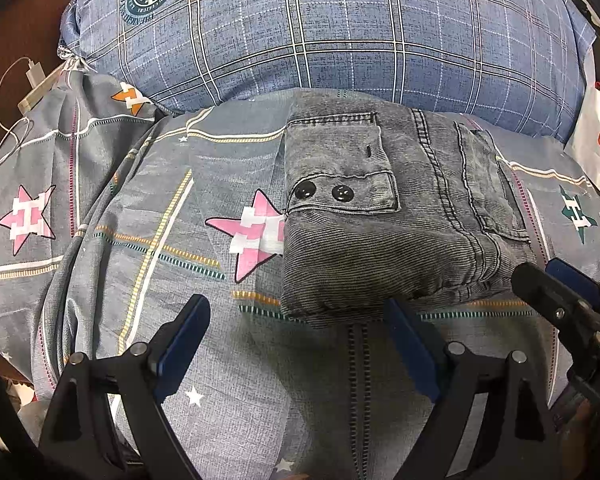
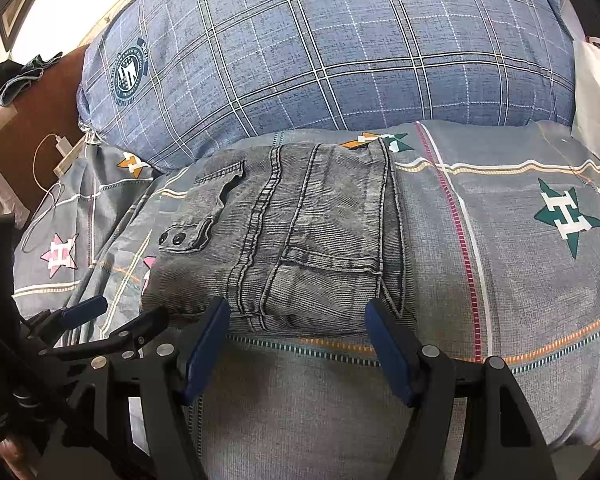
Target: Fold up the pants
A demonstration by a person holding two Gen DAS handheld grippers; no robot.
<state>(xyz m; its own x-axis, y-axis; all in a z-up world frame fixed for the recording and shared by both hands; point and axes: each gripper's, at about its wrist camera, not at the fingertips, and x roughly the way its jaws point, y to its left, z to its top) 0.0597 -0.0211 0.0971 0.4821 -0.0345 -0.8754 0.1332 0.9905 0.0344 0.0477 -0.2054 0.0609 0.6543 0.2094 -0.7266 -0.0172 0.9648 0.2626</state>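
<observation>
The bed (image 1: 100,240), covered by a grey sheet printed with stars, serves as the working surface, with a large blue plaid pillow (image 2: 340,52) lying along its far side and a white paper bag (image 2: 598,104) at the far right. The pants (image 2: 284,236), grey denim, are seen folded into a compact thick bundle resting flat on the sheet just in front of the pillow; the folding is judged essentially complete. The bundle's longer side appears to run from the near edge toward the pillow, seams following that line, the buttoned pocket flap lying toward the left. The left tongs (image 1: 296,344) are held apart and empty, near the bundle's near left corner. The right tongs (image 2: 296,340) likewise stand apart, nothing clamped, straddling the near folded edge, judged a released posture.
</observation>
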